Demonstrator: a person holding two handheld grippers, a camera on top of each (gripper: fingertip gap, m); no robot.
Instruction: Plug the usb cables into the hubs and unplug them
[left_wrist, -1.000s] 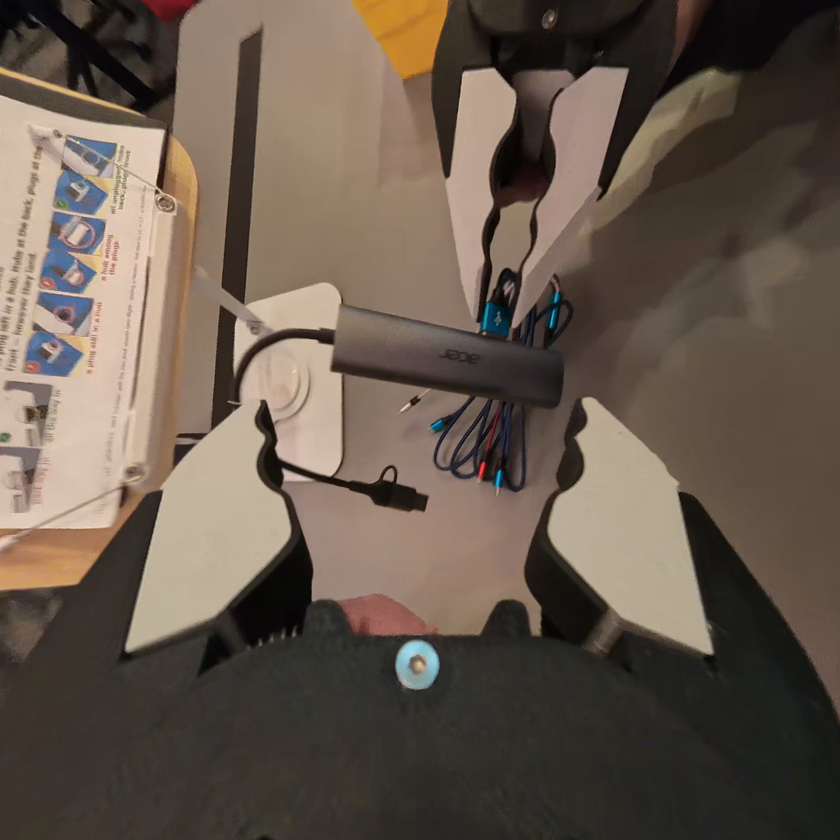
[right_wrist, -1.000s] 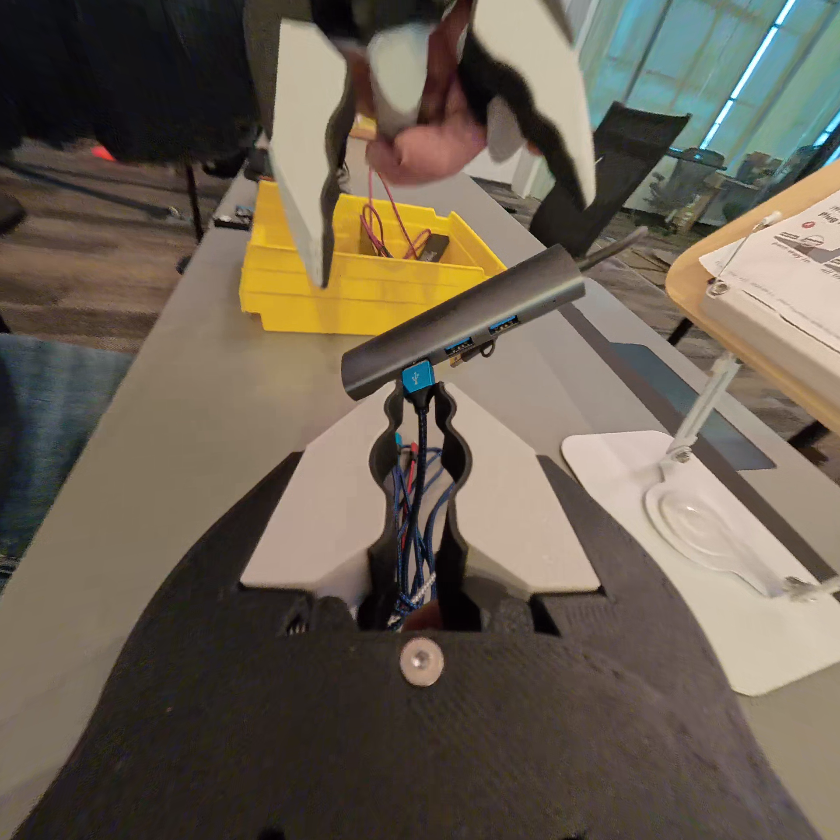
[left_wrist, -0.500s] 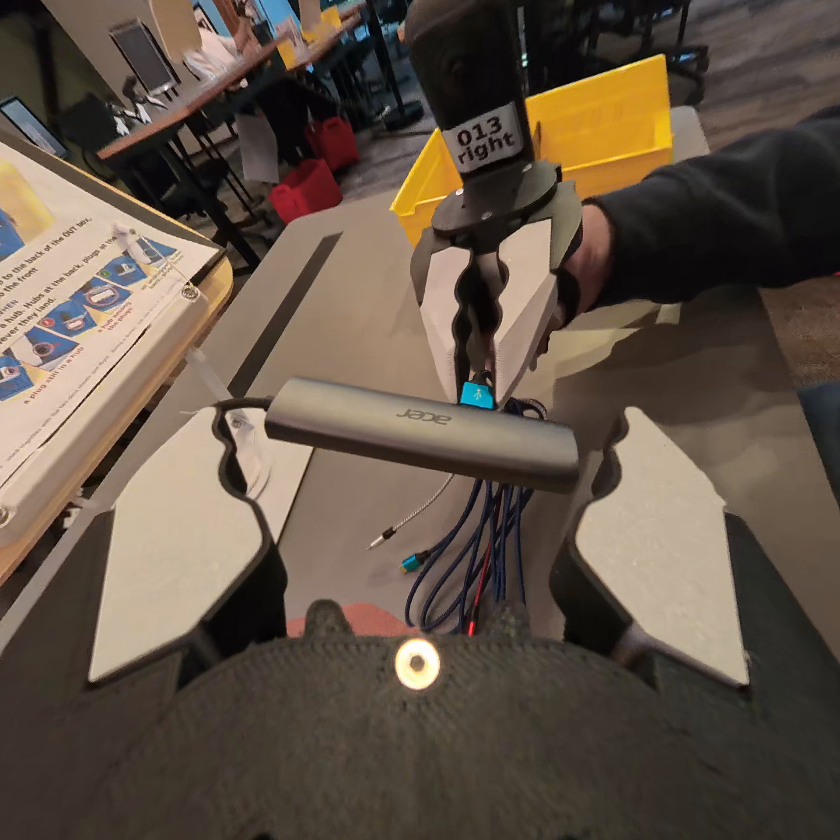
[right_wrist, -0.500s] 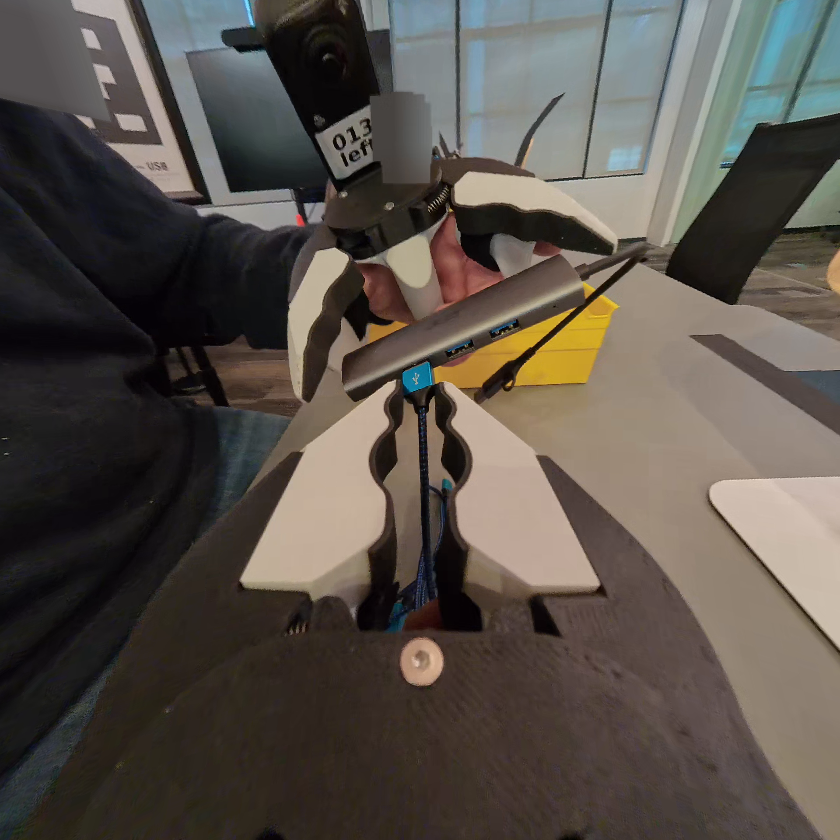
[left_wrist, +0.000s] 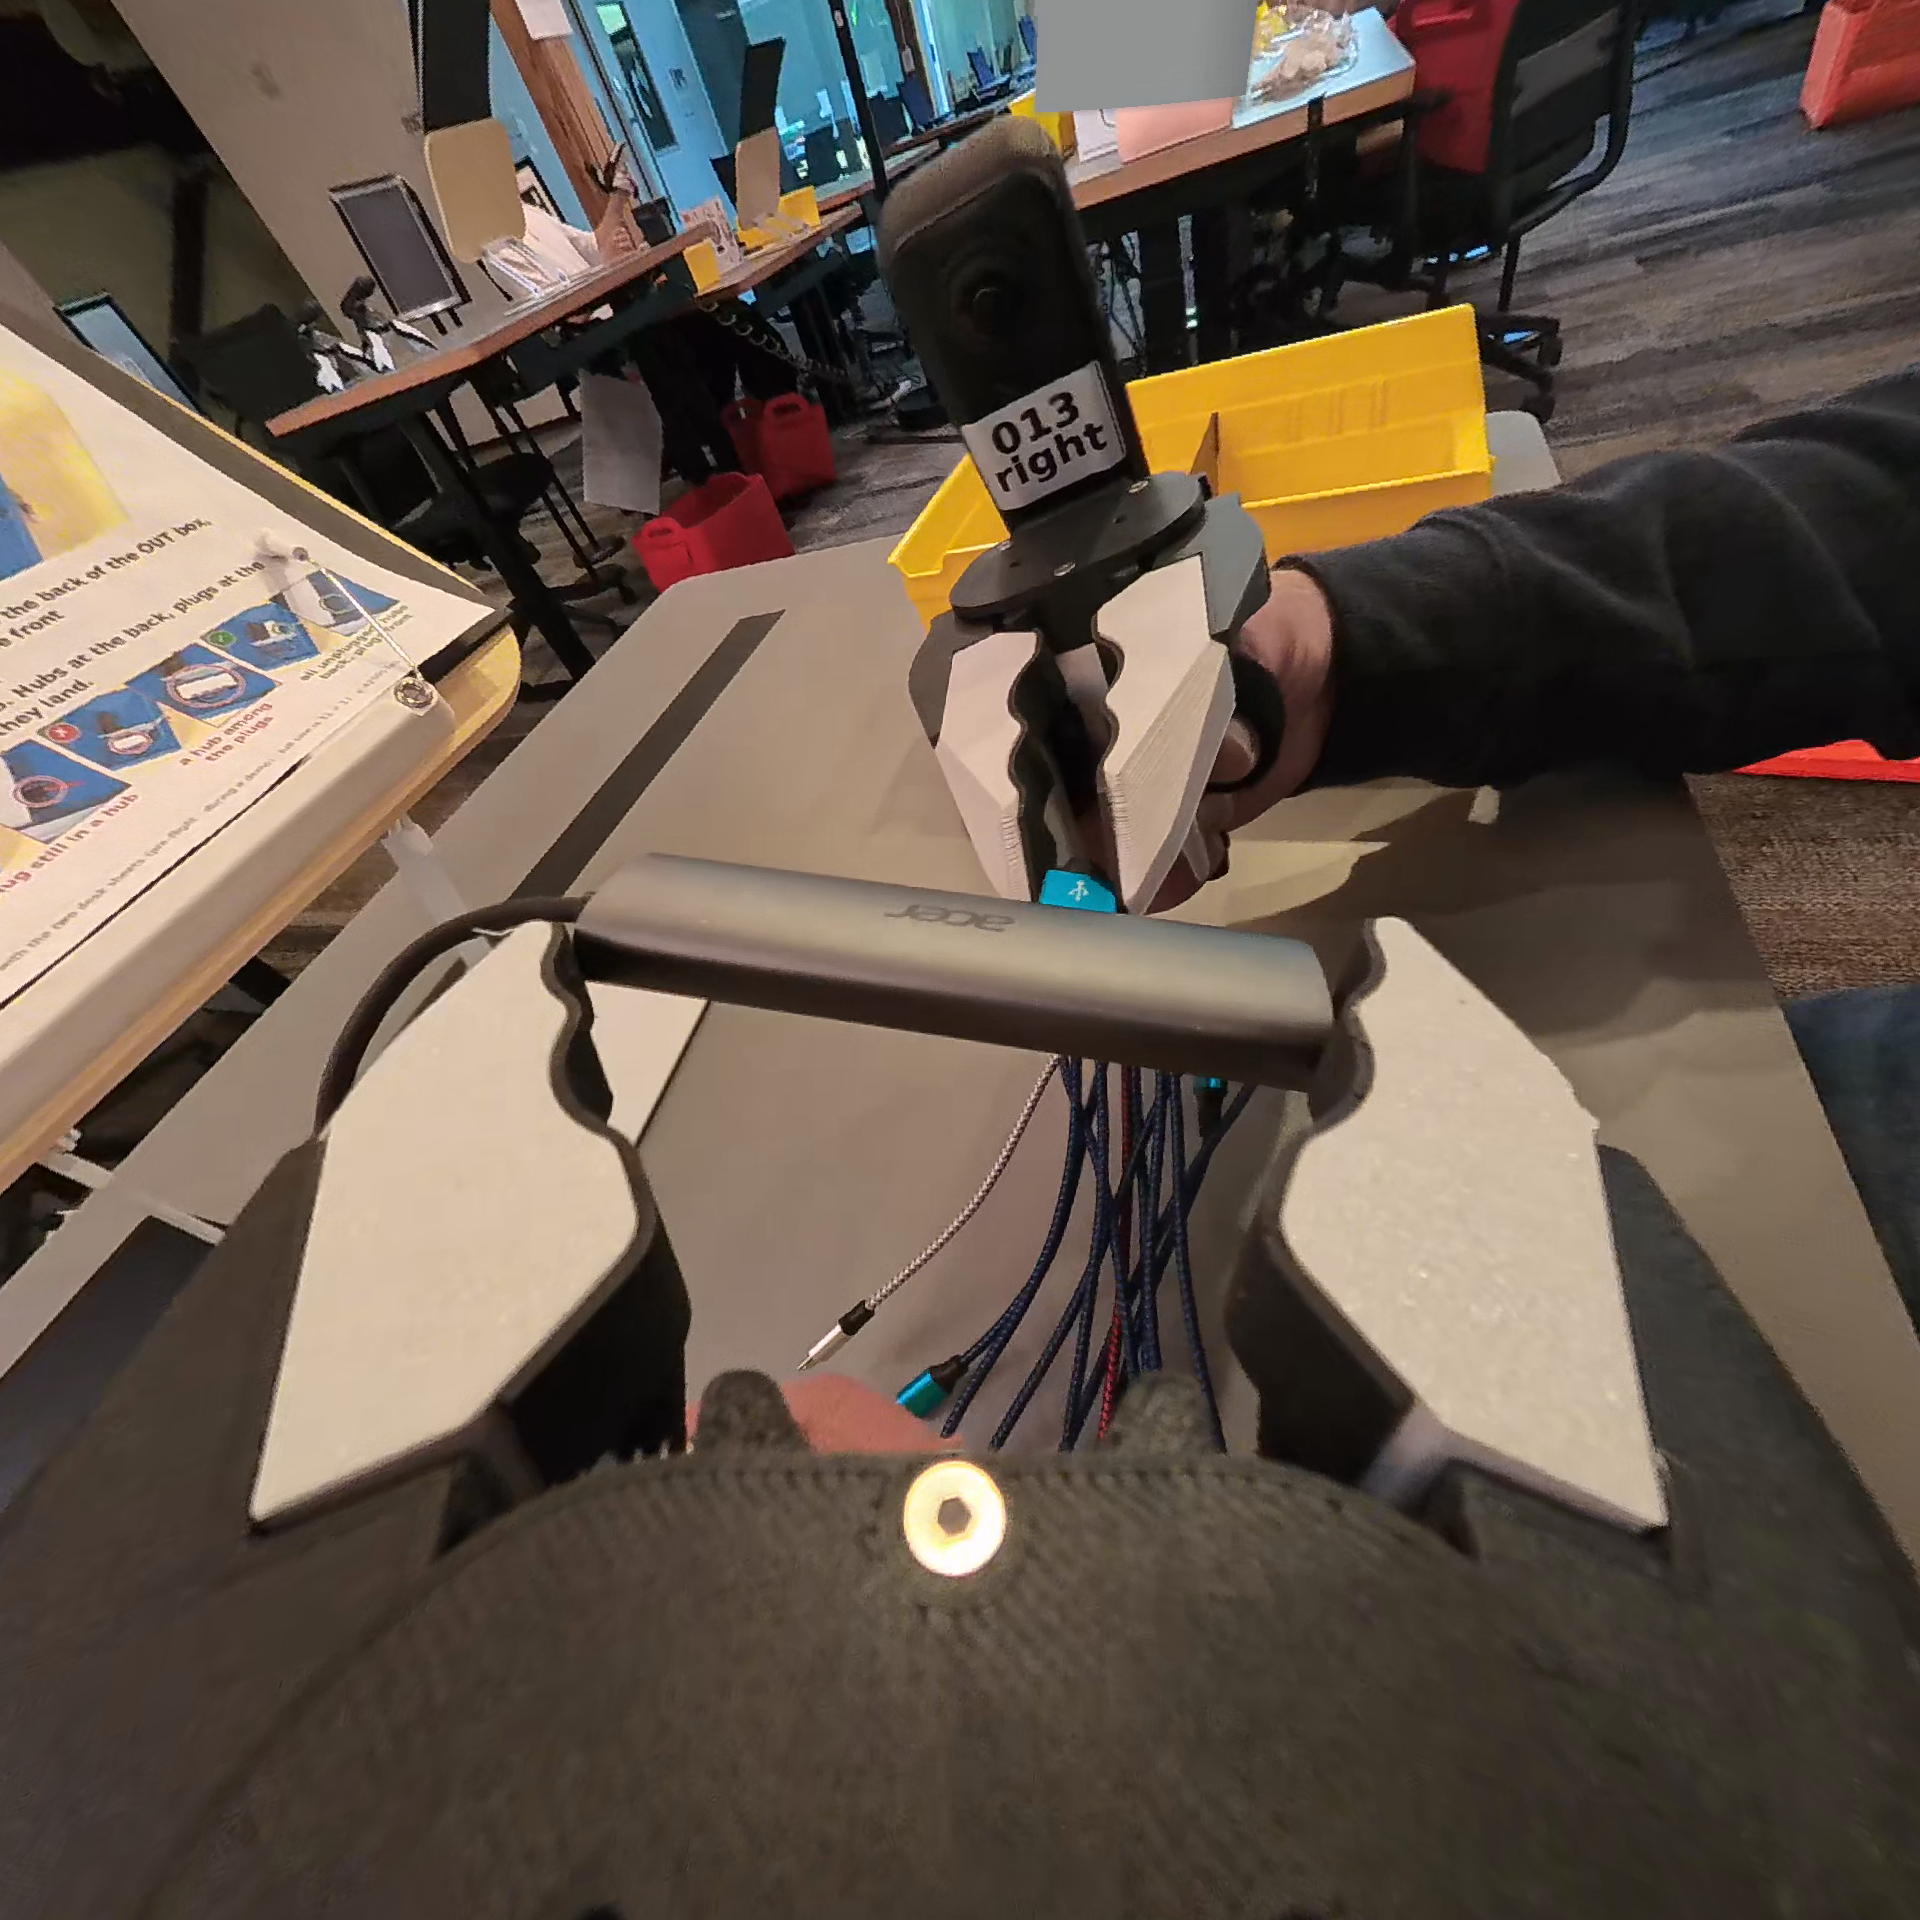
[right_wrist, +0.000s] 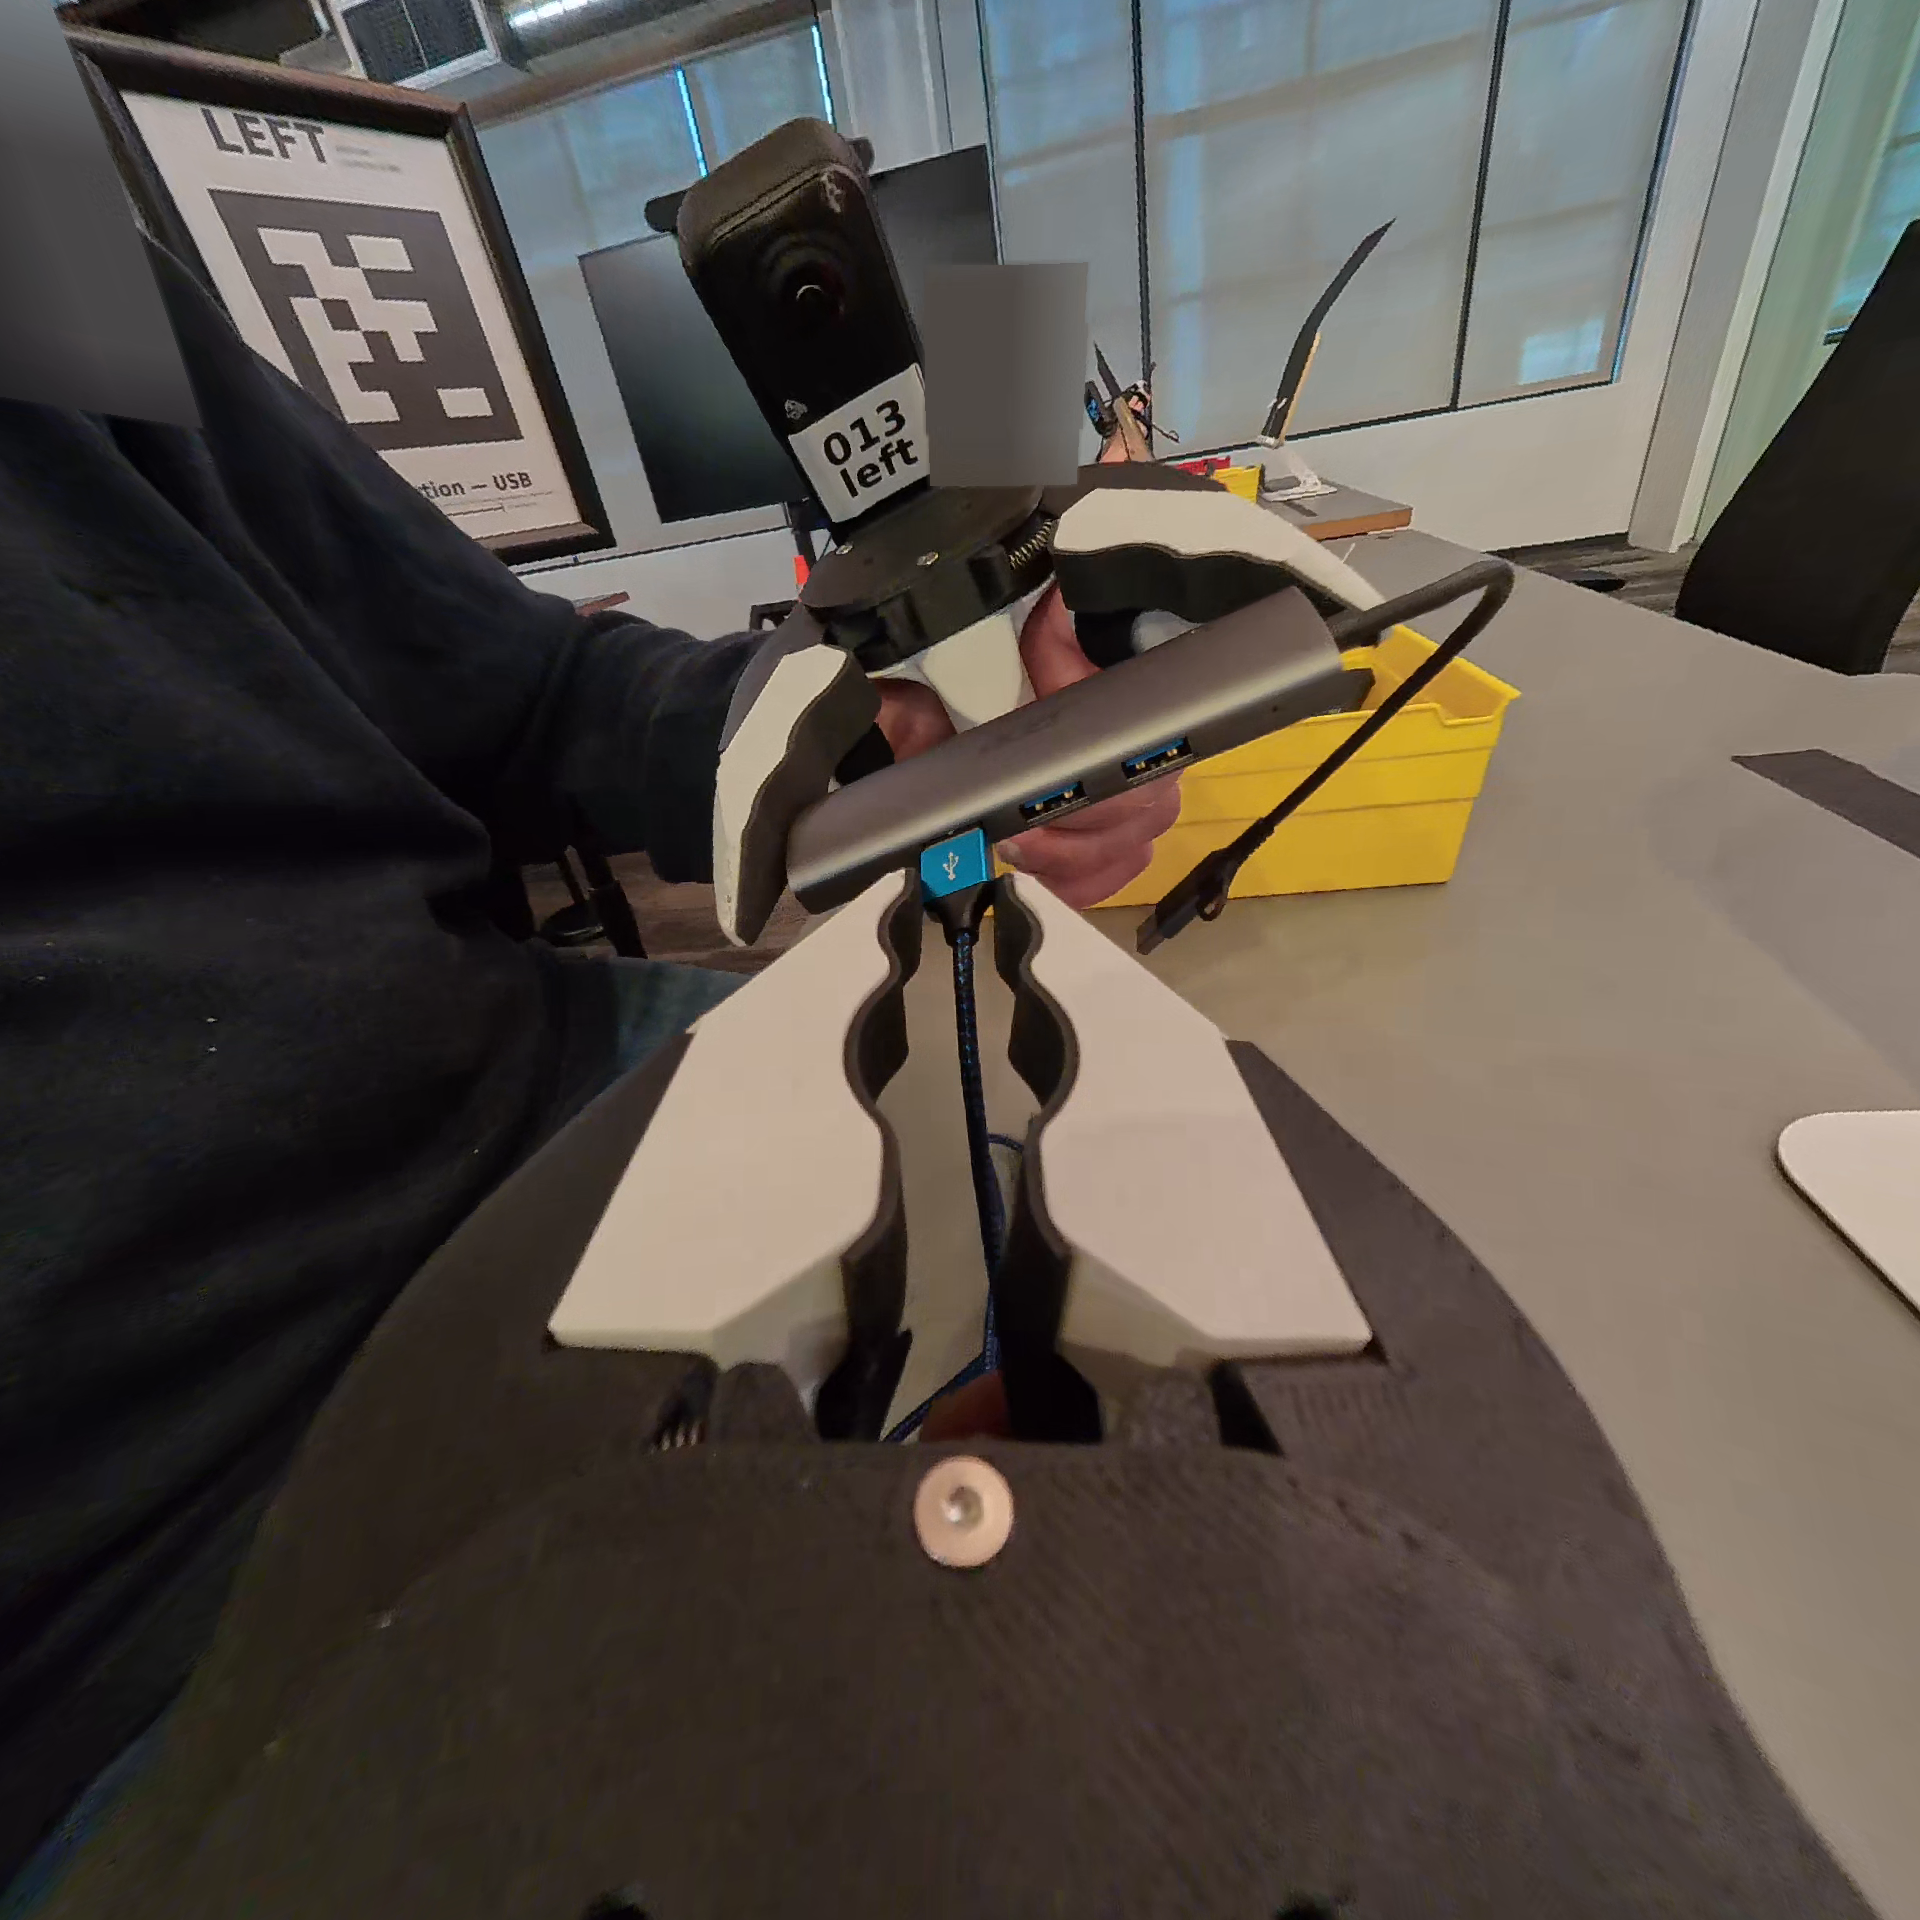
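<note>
Each claw wore a rough black printed body with a bright round screw at its centre line. Left claw (left_wrist: 951, 987): two broad pale-grey fingers (left_wrist: 457, 1226) edged in black, wavy inner profiles. Right claw (right_wrist: 951, 914): same build, fingers (right_wrist: 1174, 1174) pale grey over black scalloped pads. Atop each, seen from the opposite view, a black capsule camera (left_wrist: 987, 301) carrying a white label, seated on a round black plate. The person wore dark long sleeves (left_wrist: 1621, 613).
</note>
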